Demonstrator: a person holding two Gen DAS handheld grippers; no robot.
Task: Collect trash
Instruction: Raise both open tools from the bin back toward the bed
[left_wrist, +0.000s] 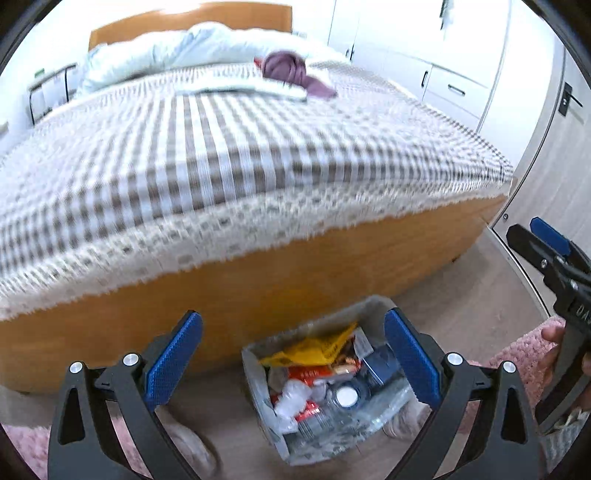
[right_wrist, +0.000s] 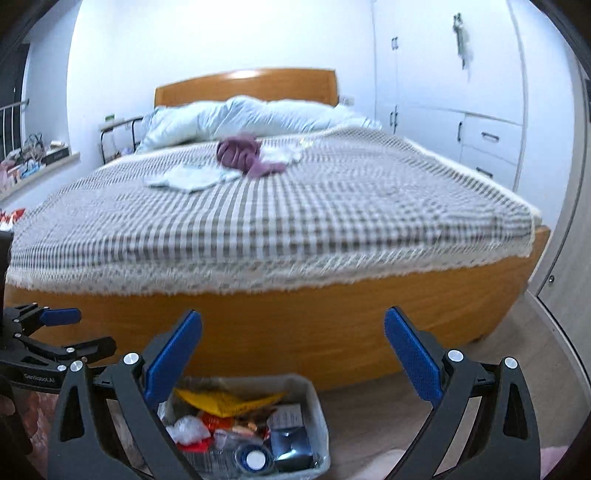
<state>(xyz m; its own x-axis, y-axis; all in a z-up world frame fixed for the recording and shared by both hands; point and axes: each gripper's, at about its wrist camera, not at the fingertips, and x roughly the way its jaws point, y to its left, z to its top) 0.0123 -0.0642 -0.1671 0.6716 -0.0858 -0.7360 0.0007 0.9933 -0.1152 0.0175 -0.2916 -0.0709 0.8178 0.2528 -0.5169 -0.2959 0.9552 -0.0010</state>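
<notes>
A clear plastic trash bin (left_wrist: 252, 369) stands on the floor against the bed's foot, full of wrappers, crumpled plastic and a bottle, with a yellow wrapper (left_wrist: 314, 349) on top. My left gripper (left_wrist: 293, 354) hovers open above it with nothing between its blue pads. In the right wrist view the same bin (right_wrist: 316, 400) sits low and left of centre. My right gripper (right_wrist: 293, 354) is also open and holds nothing, hanging just above and right of the bin. On the bed lie a purple cloth (right_wrist: 240, 153) and a white cloth (right_wrist: 184, 179).
A wide bed (right_wrist: 280, 218) with a checked cover and a wooden frame (right_wrist: 295, 328) fills the room ahead. White wardrobe drawers (right_wrist: 487, 140) and a door (left_wrist: 554, 129) stand on the right. A pink rug (left_wrist: 517, 354) lies near the bin. A cluttered shelf (right_wrist: 33, 158) is at the left.
</notes>
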